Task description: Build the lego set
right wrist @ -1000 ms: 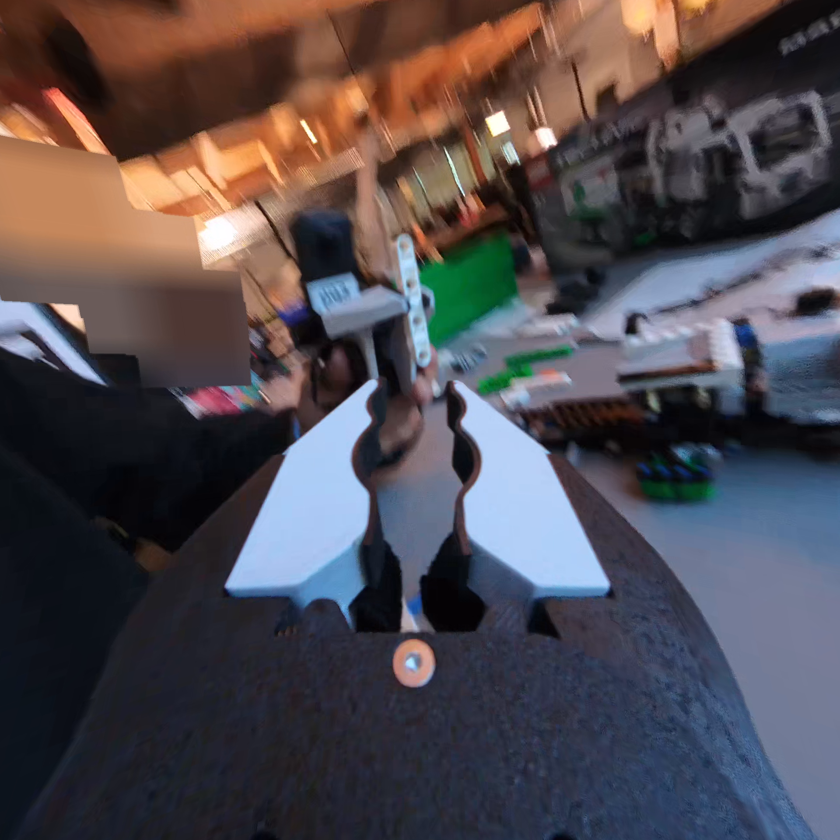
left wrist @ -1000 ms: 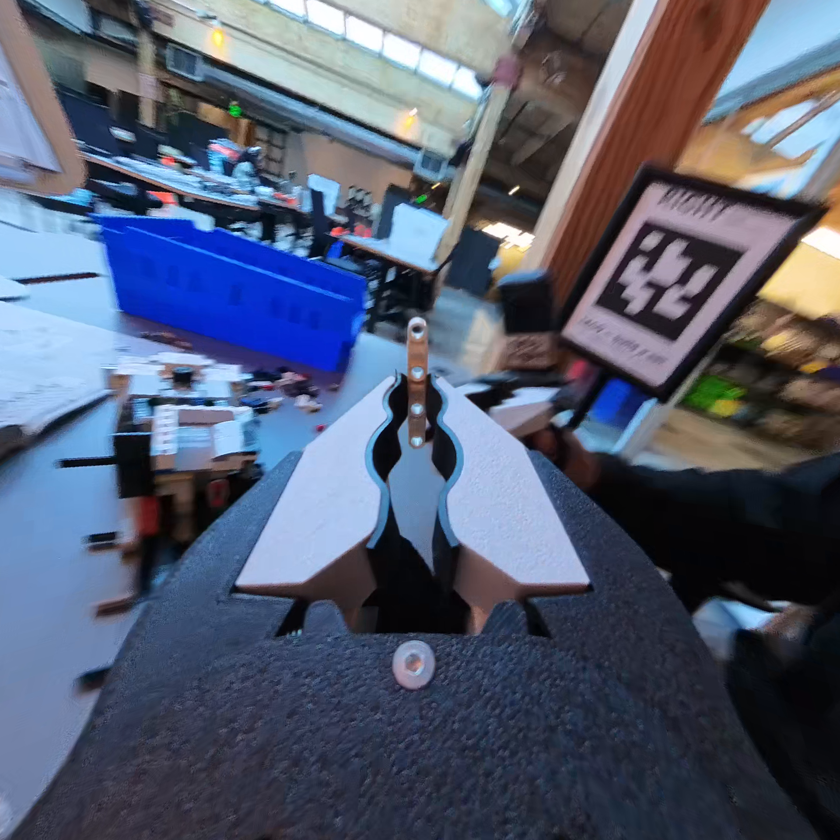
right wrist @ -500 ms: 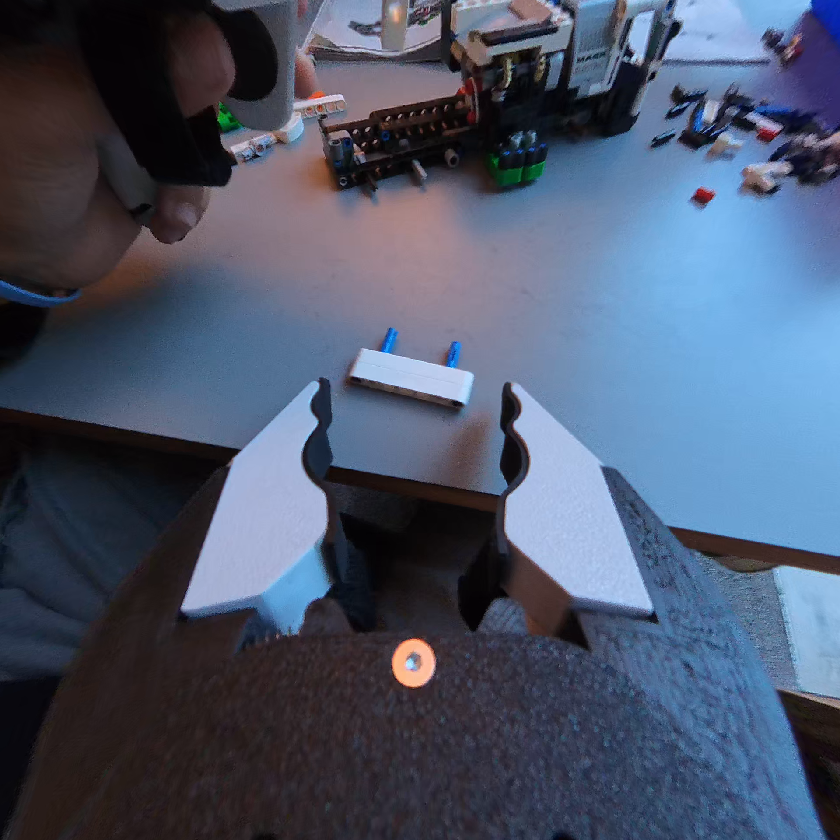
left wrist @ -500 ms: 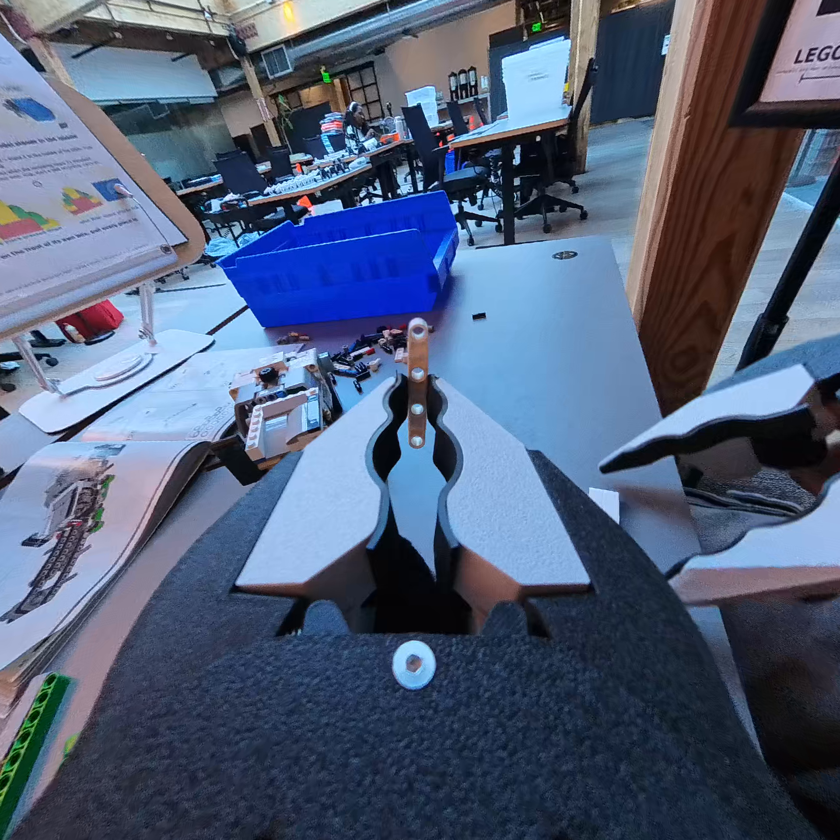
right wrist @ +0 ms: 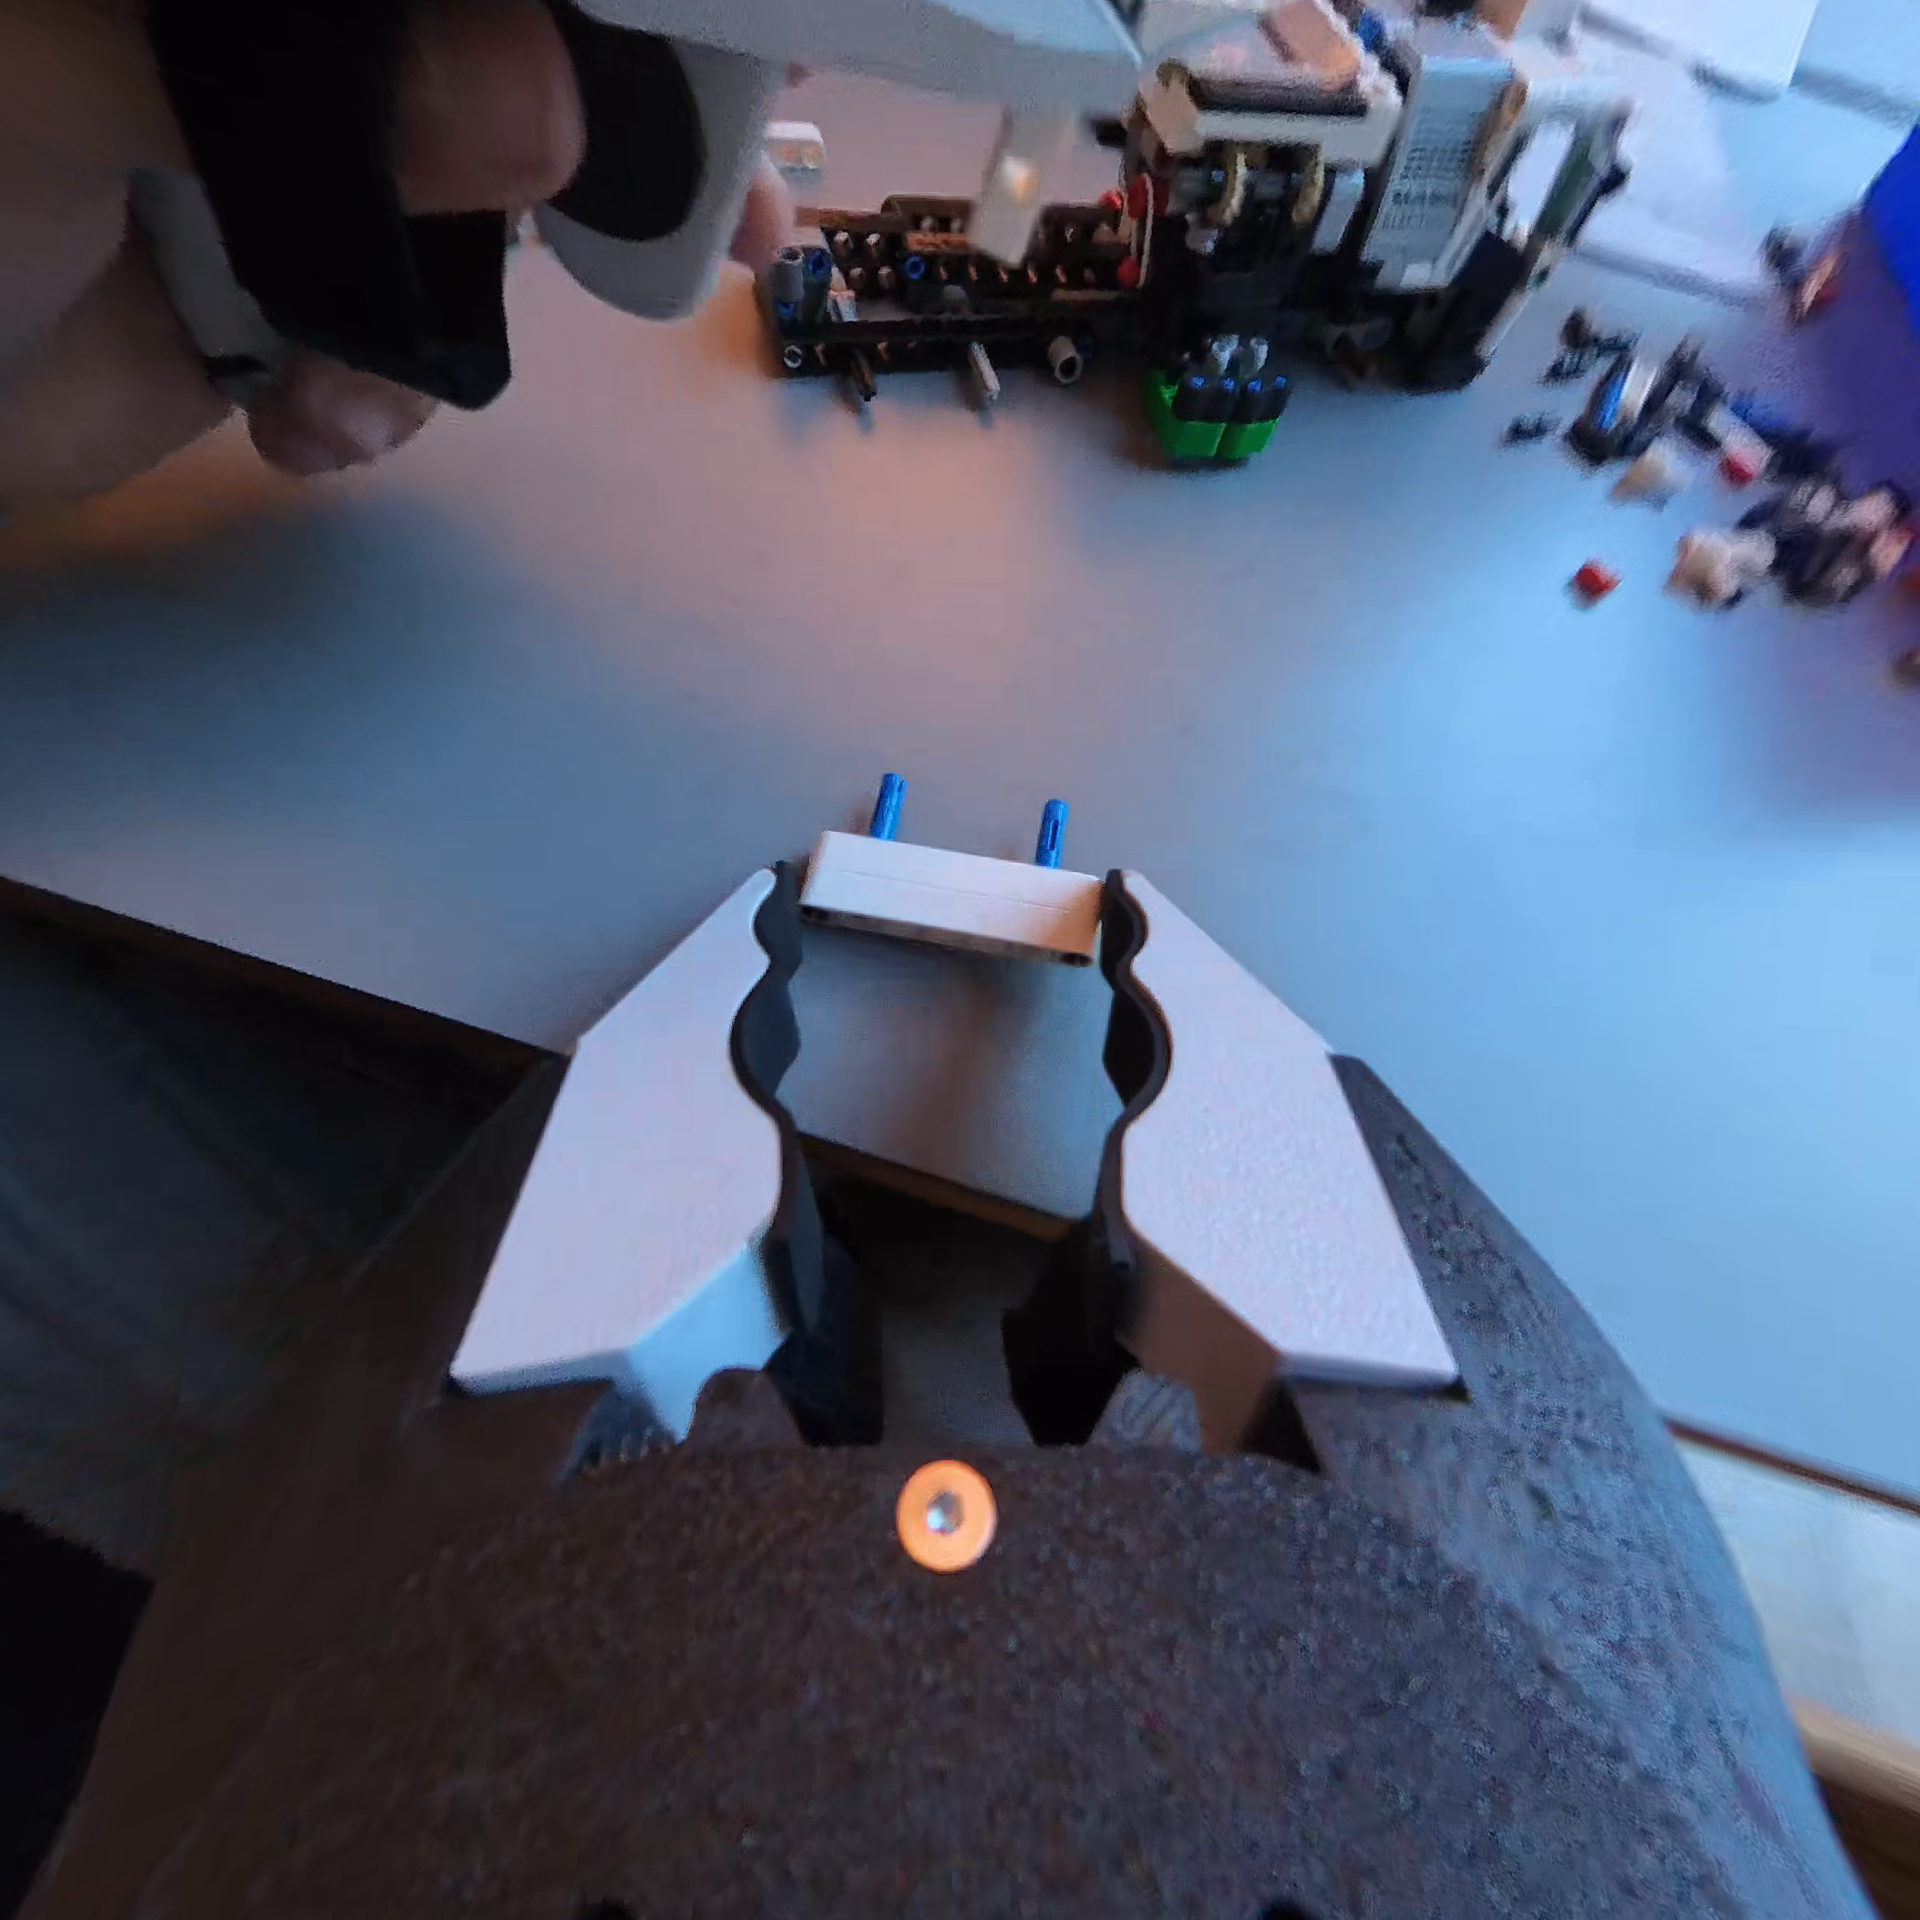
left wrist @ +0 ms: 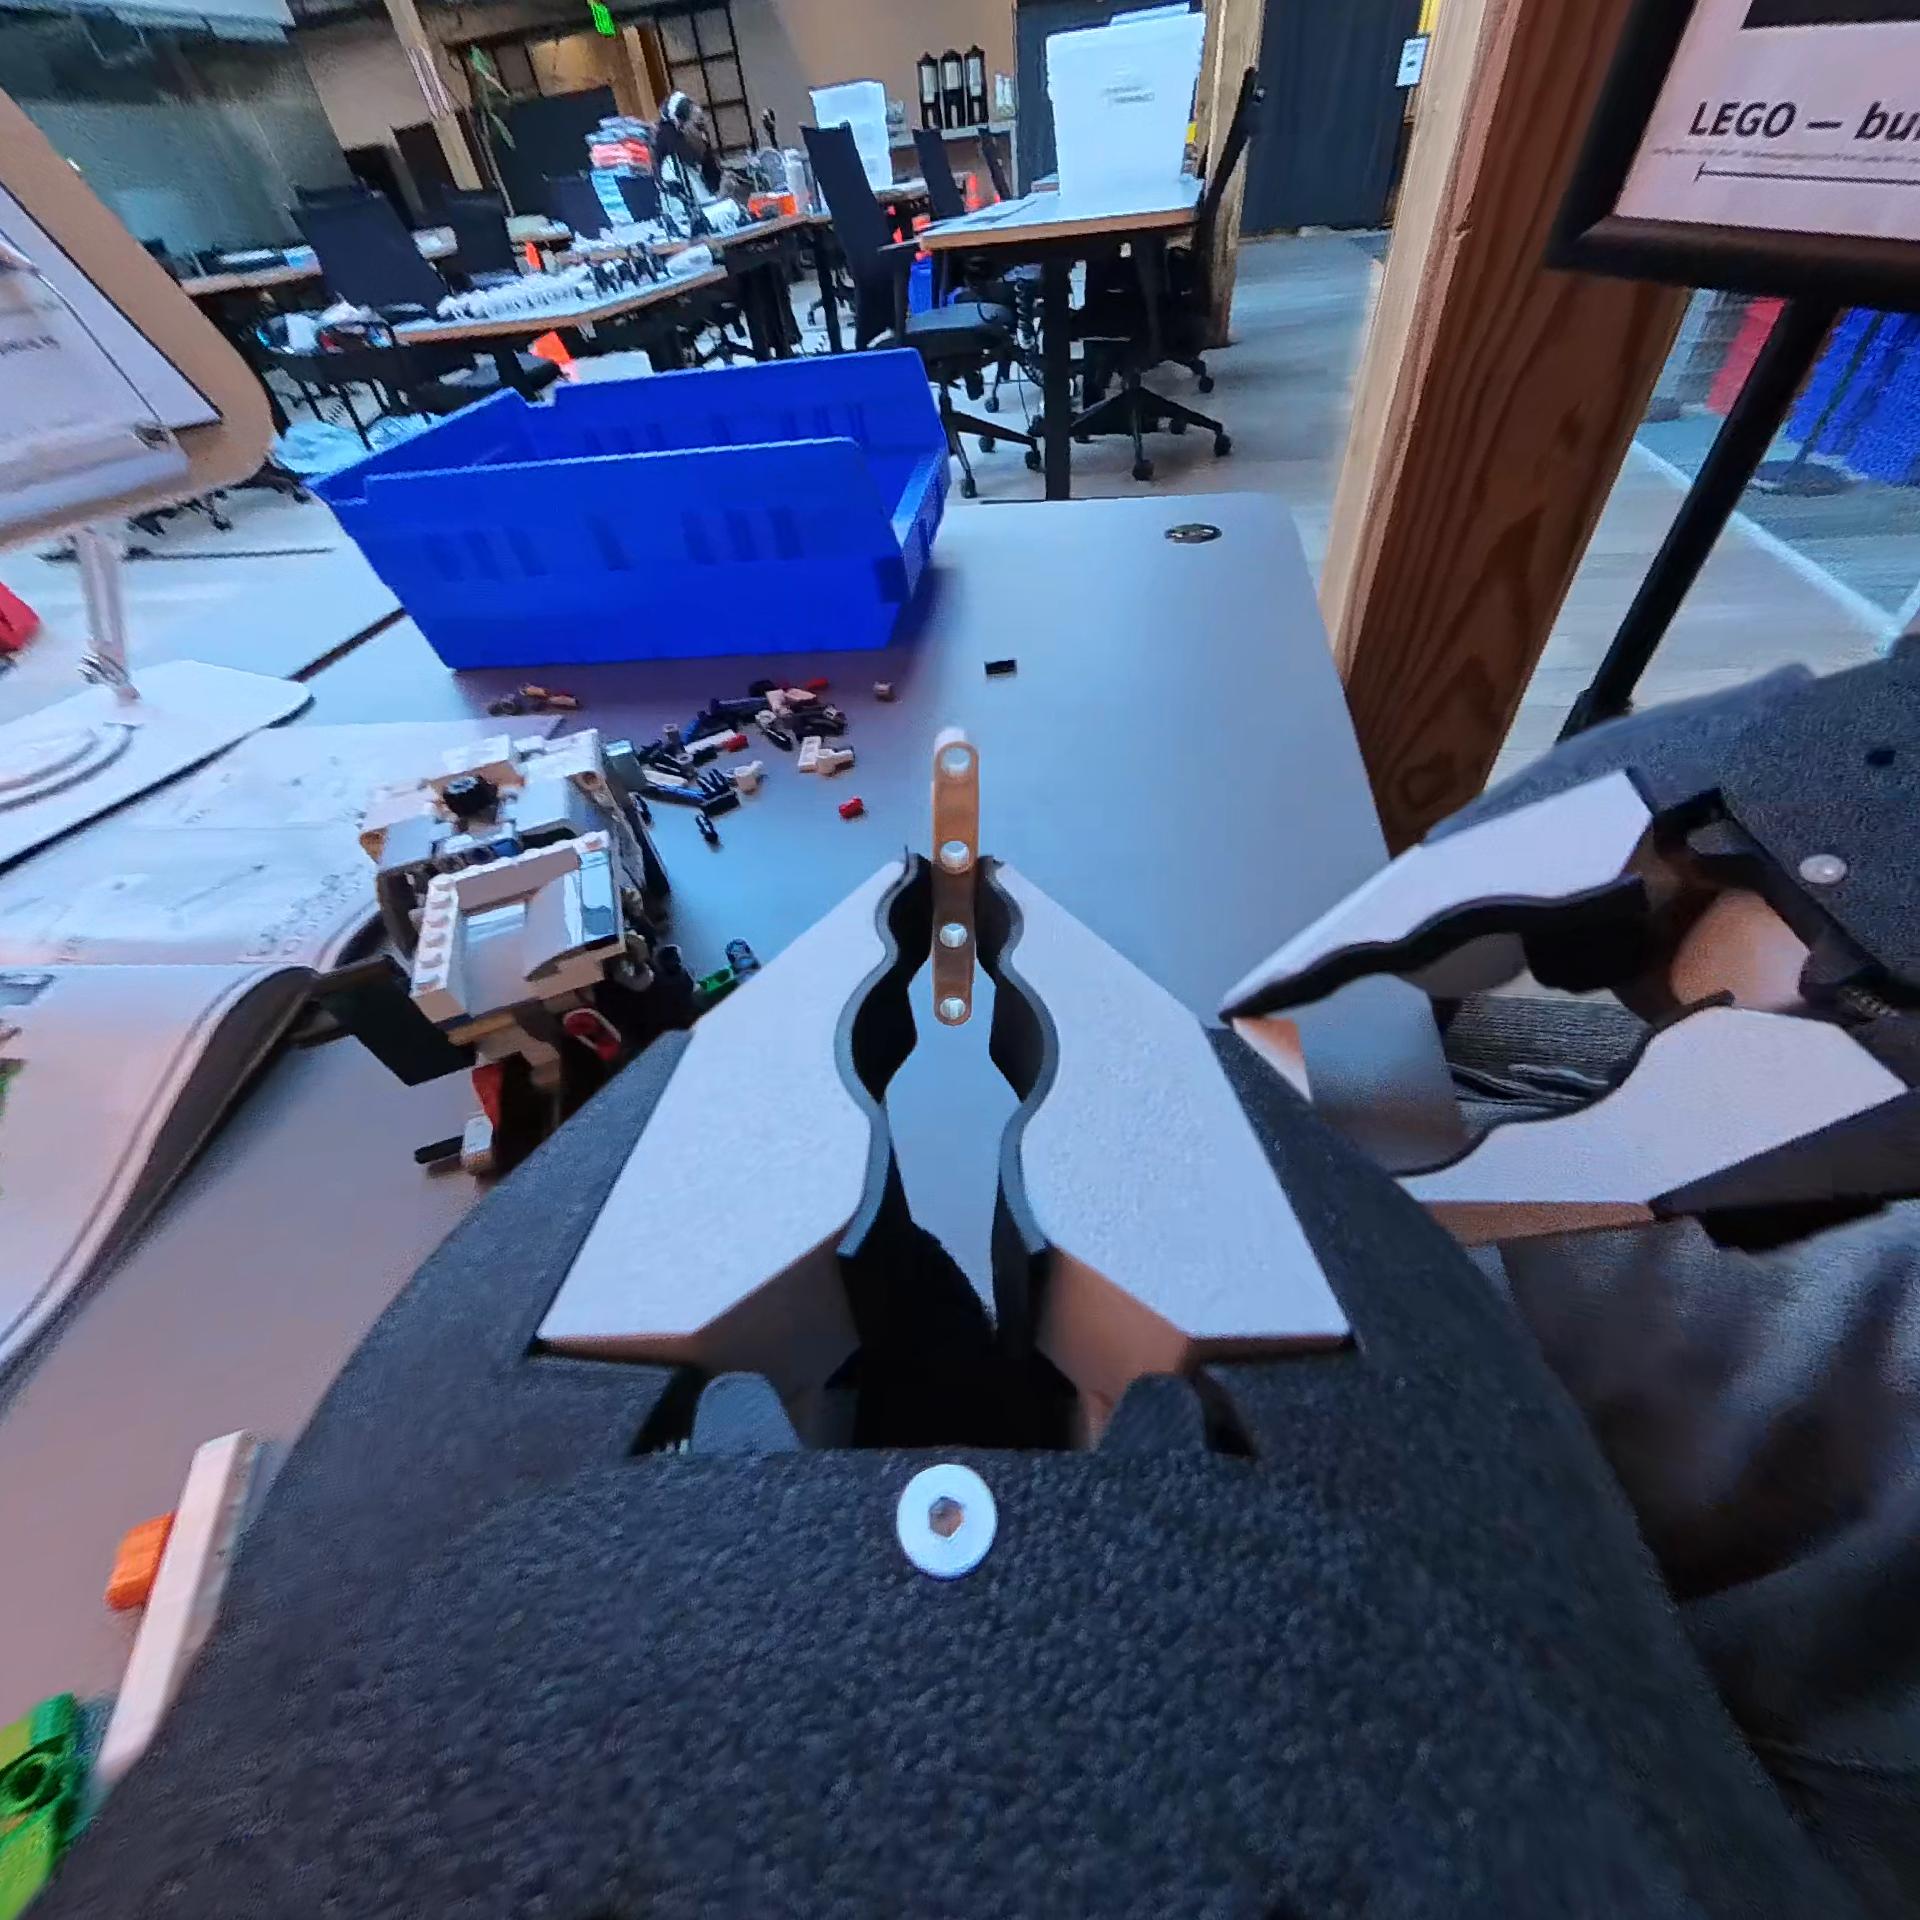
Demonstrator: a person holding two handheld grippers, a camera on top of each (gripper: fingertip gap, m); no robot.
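Beam (right wrist: 951,902) with 2 blue pins (right wrist: 886,805) lies near the table (right wrist: 623,675) edge, between my wide right tongs (right wrist: 948,896). I should close squarely on its ends; left tongs (left wrist: 954,873) pinch a thin liftarm (left wrist: 953,831).

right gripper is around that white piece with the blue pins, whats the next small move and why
Probably close the right gripper on the white beam. Its fingertips already flank the beam's two ends near the table edge, the jaws look open, and the beam seems to lie flat. The left gripper is already shut on a thin holed beam, so that hand is occupied.
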